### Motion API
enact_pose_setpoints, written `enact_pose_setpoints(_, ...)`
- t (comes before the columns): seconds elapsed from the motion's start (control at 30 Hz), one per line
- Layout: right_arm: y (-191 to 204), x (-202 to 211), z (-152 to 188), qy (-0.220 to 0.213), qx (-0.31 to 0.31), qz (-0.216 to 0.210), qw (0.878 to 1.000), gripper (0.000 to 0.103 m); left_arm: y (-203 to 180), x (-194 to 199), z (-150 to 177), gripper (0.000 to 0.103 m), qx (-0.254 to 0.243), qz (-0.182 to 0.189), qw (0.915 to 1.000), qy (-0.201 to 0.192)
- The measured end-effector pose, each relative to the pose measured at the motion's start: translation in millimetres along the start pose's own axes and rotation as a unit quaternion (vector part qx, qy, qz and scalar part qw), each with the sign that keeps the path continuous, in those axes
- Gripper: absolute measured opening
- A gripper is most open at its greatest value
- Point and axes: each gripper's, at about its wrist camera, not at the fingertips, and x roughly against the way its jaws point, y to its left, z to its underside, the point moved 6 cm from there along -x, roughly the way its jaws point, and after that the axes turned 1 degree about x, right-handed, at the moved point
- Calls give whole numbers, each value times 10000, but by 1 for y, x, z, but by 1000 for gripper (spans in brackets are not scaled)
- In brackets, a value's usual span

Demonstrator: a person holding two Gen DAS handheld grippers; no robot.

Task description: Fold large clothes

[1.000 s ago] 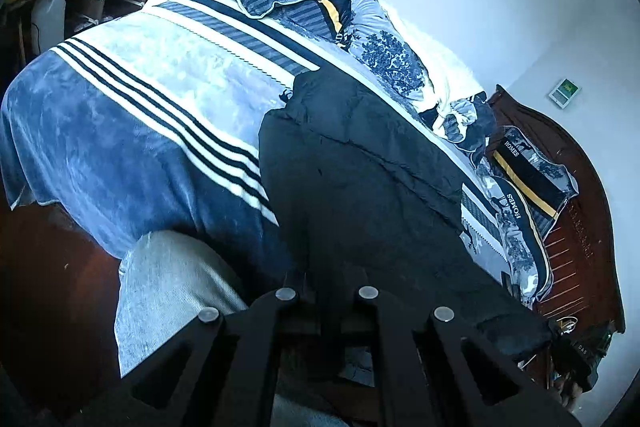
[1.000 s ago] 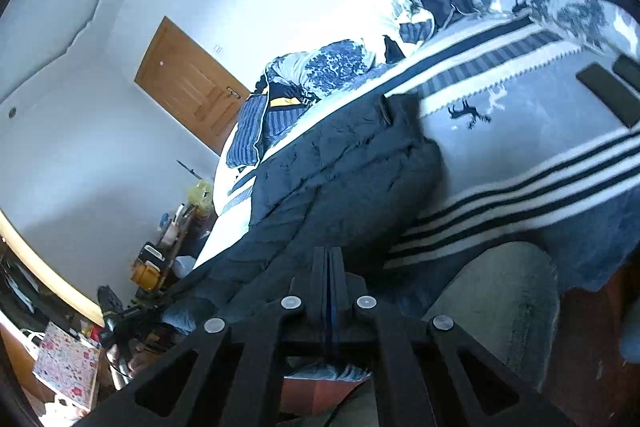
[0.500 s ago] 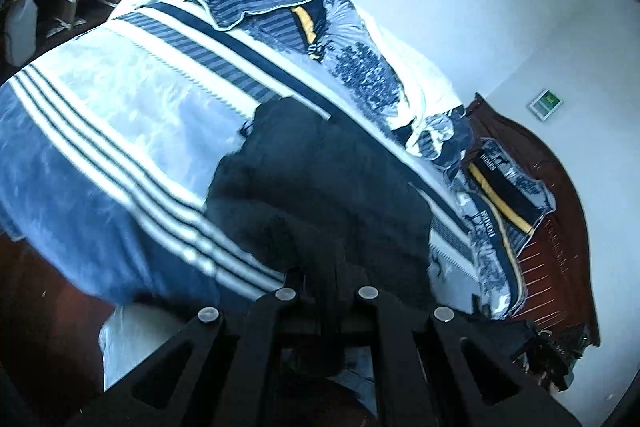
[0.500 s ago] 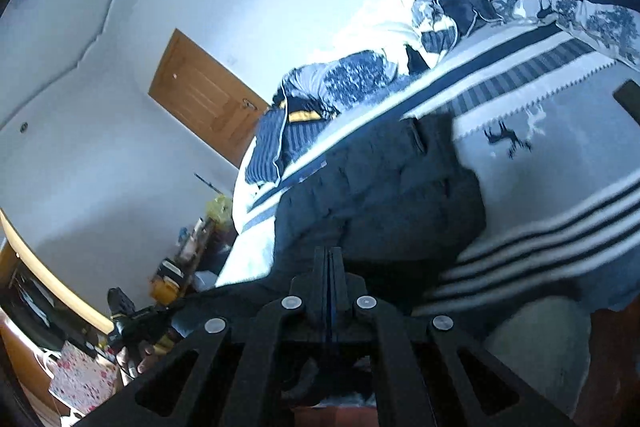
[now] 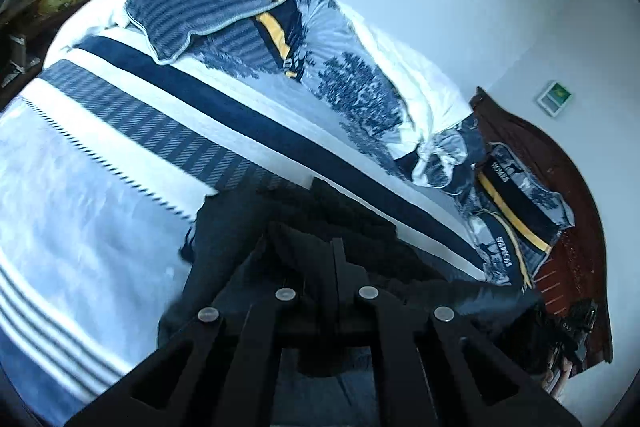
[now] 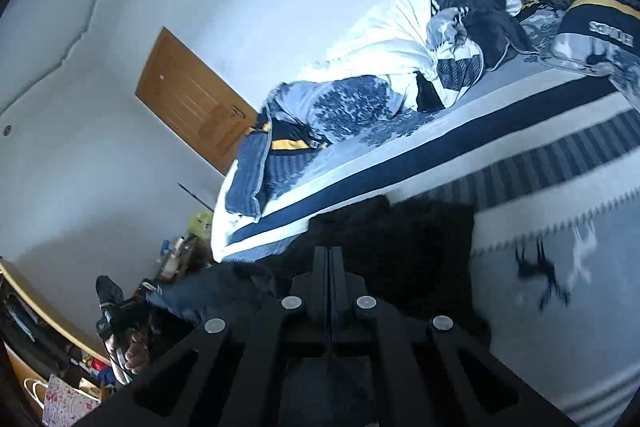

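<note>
So both my grippers are pinched fully closed right now. The left gripper (image 5: 334, 247) has dark fabric bunched up around its fingers, so I'd say it's got the edge of the black jacket (image 5: 240, 227). The right gripper (image 6: 330, 255) is clamped too, and the jacket sits right at its tips, though whether cloth is actually caught in there I can't really see. The jacket spreads out just ahead of and under both sets of fingers, lying on the striped blanket (image 5: 80, 211), with its long side running across between my two hands. Neither hand is nearer really. Pillows (image 5: 516, 203) are way beyond, off to the right.
</note>
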Motion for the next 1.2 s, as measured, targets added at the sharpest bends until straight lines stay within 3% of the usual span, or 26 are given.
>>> enact_pose_setpoints(0.1,-24,-53,-23,282,62,291,9992,1,13,-57,-14,5,81,-193,9996,168)
enact_pose_setpoints(0.27,-84,-129,-28,767,-155,790,9938,1,45,-134,-17,13,280,-599,9966,502)
enact_pose_setpoints(0.37,-117,-156,-21,895,-334,1202,9881,4,57,-150,-12,17,488,-658,9947,619)
enact_pose_setpoints(0.47,-132,-156,-17,844,-591,1187,9876,4,58,-136,-11,34,457,-562,9965,414)
enact_pose_setpoints(0.53,-132,-143,-15,692,-680,1050,9897,5,60,-128,-10,61,388,-654,9964,380)
enact_pose_setpoints(0.57,-131,-138,-14,663,-645,1058,9901,14,61,-118,-10,82,339,-809,9959,225)
enact_pose_setpoints(0.6,-128,-132,-11,660,-559,1116,9900,38,64,-113,-14,89,308,-944,9950,108)
enact_pose_setpoints(0.67,-120,-124,-7,554,-336,1173,9910,77,68,-101,-18,89,202,-1107,9936,-89)
enact_pose_setpoints(0.77,-108,-128,2,777,7,1157,9902,77,76,-98,-16,89,230,-1170,9929,-21)
enact_pose_setpoints(0.9,-107,-151,13,1124,-168,756,9906,77,82,-112,-5,88,8,-1323,9911,133)
enact_pose_setpoints(1.03,-110,-180,21,1382,-317,675,9876,75,69,-126,-2,87,-134,-994,9947,214)
enact_pose_setpoints(1.13,-112,-190,20,1429,-433,661,9866,51,62,-108,-8,87,64,-391,9992,-94)
enact_pose_setpoints(1.2,-112,-187,17,1324,-480,637,9880,50,65,-91,-11,88,54,-323,9989,-349)
